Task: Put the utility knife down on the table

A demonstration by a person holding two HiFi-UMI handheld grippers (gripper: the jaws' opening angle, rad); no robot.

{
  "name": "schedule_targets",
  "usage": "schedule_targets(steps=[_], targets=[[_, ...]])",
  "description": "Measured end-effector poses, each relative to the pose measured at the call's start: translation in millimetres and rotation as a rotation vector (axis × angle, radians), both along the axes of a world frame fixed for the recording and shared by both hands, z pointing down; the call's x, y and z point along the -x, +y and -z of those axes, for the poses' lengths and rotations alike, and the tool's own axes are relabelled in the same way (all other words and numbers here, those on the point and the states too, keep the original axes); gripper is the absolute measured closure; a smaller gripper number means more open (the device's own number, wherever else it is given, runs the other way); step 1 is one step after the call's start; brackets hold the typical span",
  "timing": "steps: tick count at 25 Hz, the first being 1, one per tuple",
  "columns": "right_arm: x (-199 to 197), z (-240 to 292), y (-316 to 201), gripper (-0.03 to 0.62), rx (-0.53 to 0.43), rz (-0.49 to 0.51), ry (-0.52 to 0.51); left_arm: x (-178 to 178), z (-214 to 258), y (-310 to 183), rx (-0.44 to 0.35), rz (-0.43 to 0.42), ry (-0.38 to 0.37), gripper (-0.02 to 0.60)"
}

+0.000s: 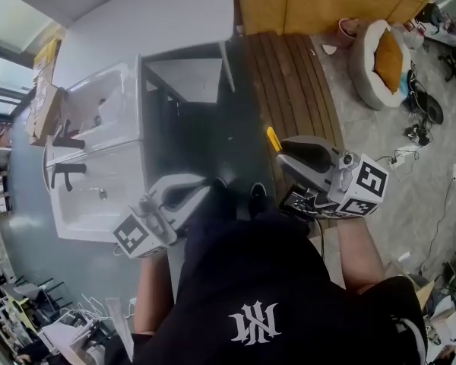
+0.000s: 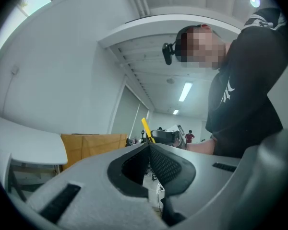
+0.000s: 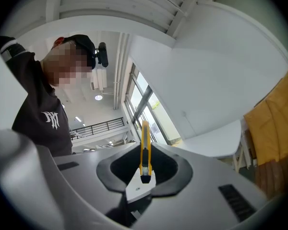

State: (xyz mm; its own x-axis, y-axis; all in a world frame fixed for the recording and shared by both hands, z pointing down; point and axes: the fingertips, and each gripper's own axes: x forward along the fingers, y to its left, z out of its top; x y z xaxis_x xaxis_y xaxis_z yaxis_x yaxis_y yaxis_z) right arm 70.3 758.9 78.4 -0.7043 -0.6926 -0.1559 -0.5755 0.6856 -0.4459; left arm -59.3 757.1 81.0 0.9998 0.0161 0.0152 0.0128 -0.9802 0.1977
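A yellow utility knife (image 3: 145,150) stands upright between the jaws of my right gripper (image 3: 145,146), which is shut on it. In the head view the knife's yellow end (image 1: 273,138) sticks out past the right gripper (image 1: 283,150), held in the air at the right of the person's body. My left gripper (image 1: 207,189) is low at the left, jaws together with nothing in them. In the left gripper view its closed tips (image 2: 149,145) point up, and the knife (image 2: 147,130) shows beyond them in the other gripper. The white table (image 1: 152,21) lies ahead, apart from both grippers.
A white basin-like unit (image 1: 99,150) stands at the left. Wooden slats (image 1: 289,74) and a brown panel (image 1: 319,2) lie ahead on the right. A round pet bed (image 1: 384,59) and cables (image 1: 418,128) sit on the floor far right. The table edge (image 3: 216,140) shows to the right gripper's right.
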Motion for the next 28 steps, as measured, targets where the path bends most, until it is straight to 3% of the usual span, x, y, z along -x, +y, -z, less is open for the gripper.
schedule_targets(steps=[4,13,20,24,28], targets=[[-9.9,-6.6,-11.4,0.540,0.020,-0.030,0.027,-0.3,-10.0,-13.9,0.017,-0.002,-0.035,0.576],[-6.2,-22.3,-68.9,0.540,0.102,-0.051,0.099,-12.2,-24.8,-74.4,0.074,-0.086,0.040,0.577],[23.7,-19.2,-162.9,0.540,0.129,-0.033,0.194,-0.5,-23.6,-160.1,0.118,-0.142,0.108,0.577],[34.0,-15.9,-228.0,0.540,0.168,-0.079,0.236,11.5,-17.6,-211.5,0.187,-0.174,0.200,0.577],[40.3,-5.3,-269.5,0.539,0.158,-0.109,0.262,10.5,-29.9,-254.5,0.179,-0.194,0.188,0.577]])
